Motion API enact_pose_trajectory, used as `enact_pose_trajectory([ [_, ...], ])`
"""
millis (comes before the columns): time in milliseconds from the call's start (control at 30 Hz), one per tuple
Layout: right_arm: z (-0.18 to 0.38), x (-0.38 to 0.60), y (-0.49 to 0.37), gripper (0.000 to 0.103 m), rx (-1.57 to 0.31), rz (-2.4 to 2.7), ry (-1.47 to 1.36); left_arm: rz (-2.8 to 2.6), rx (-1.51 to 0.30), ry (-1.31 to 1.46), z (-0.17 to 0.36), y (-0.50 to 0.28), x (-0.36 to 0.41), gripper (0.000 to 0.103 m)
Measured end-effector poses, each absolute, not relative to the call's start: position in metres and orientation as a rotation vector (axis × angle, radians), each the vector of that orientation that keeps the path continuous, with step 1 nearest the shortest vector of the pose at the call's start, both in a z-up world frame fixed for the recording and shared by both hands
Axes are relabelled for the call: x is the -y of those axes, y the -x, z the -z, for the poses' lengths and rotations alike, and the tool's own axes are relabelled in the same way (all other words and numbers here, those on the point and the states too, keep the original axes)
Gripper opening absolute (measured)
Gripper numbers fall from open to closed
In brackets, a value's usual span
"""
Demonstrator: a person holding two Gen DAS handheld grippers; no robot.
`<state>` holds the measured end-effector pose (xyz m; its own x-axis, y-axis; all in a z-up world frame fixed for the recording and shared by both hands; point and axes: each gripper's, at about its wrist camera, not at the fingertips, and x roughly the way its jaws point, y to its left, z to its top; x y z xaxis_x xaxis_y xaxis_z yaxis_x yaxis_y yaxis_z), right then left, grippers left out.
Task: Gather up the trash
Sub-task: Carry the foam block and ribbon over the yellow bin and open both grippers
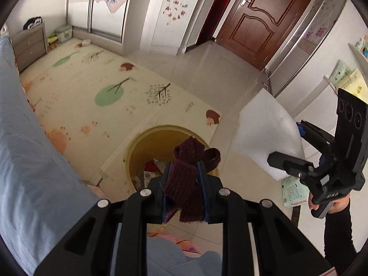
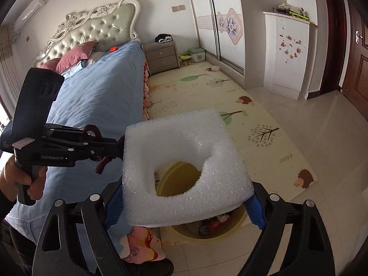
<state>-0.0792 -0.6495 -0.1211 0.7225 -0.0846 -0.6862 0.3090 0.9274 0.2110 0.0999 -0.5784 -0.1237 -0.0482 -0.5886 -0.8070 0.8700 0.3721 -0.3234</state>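
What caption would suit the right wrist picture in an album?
Right gripper holds a white foam block above a yellow bin; left gripper grips dark red cloth nearby.

The yellow bin (image 1: 138, 151) stands open-mouthed on the play mat (image 1: 92, 87); over it hang 2 loads, the maroon knit strip (image 1: 184, 179) and white foam piece (image 2: 184, 156), the bed (image 2: 96, 96) close alongside

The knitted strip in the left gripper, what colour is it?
The knitted strip is dark maroon, clearest in the left wrist view.
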Motion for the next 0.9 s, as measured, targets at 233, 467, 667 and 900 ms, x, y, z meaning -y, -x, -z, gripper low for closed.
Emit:
enact_pose_trajectory([
  [233,0.165,0.673,0.081,0.083,-0.782,0.228,-0.382,1.214,-1.155,-0.358,0.152,-0.106,0.622,0.023],
  [467,0.193,0.688,0.068,0.084,-0.817,0.216,-0.41,1.169,-1.198,-0.337,0.172,-0.117,0.636,0.035],
  [667,0.217,0.686,0.051,0.089,-0.889,0.234,-0.373,1.078,-1.156,-0.333,0.174,-0.119,0.641,0.099],
  [900,0.218,0.692,0.054,0.095,-0.875,0.25,-0.401,1.083,-1.152,-0.353,0.171,-0.117,0.641,0.099],
])
